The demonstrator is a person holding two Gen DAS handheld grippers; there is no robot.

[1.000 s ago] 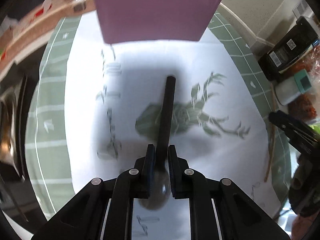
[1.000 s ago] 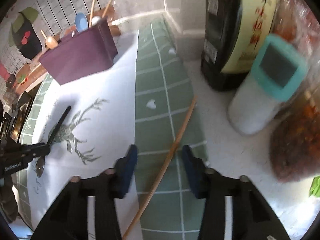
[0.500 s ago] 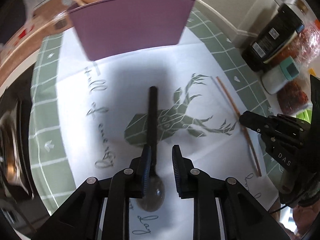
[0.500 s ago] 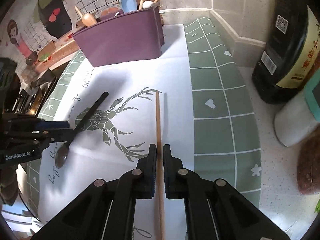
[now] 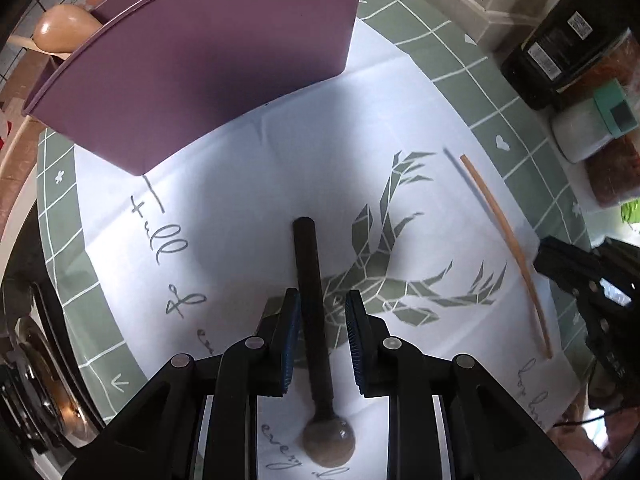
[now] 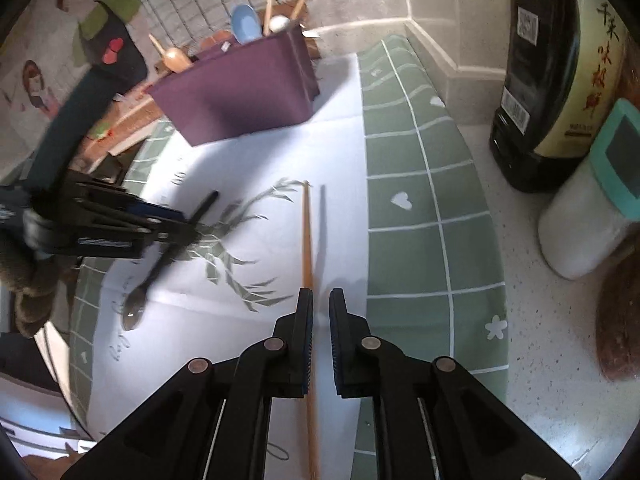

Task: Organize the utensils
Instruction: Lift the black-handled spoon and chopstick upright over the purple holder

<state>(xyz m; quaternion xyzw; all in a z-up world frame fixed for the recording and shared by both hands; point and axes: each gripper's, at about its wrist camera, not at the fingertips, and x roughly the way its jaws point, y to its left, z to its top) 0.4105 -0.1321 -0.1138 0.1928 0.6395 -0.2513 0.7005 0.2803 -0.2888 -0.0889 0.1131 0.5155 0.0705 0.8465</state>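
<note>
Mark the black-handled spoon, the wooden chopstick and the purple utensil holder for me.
black-handled spoon [image 5: 310,280], left wrist view, middle of the handle.
wooden chopstick [image 6: 306,240], right wrist view, shaft ahead of the gripper.
purple utensil holder [image 6: 244,92], right wrist view, front wall.

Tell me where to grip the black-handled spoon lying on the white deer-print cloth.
Grip the black-handled spoon mid-handle, from straight above, pads on its two long sides. The handle is straight and lies flat; the round bowl would likely slip. The left gripper already straddles that spot.

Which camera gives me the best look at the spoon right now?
Left wrist: the spoon runs whole from handle tip to bowl, centred between that view's fingers. The right wrist view shows the spoon small at the left, its middle hidden behind the left tongs.
</note>
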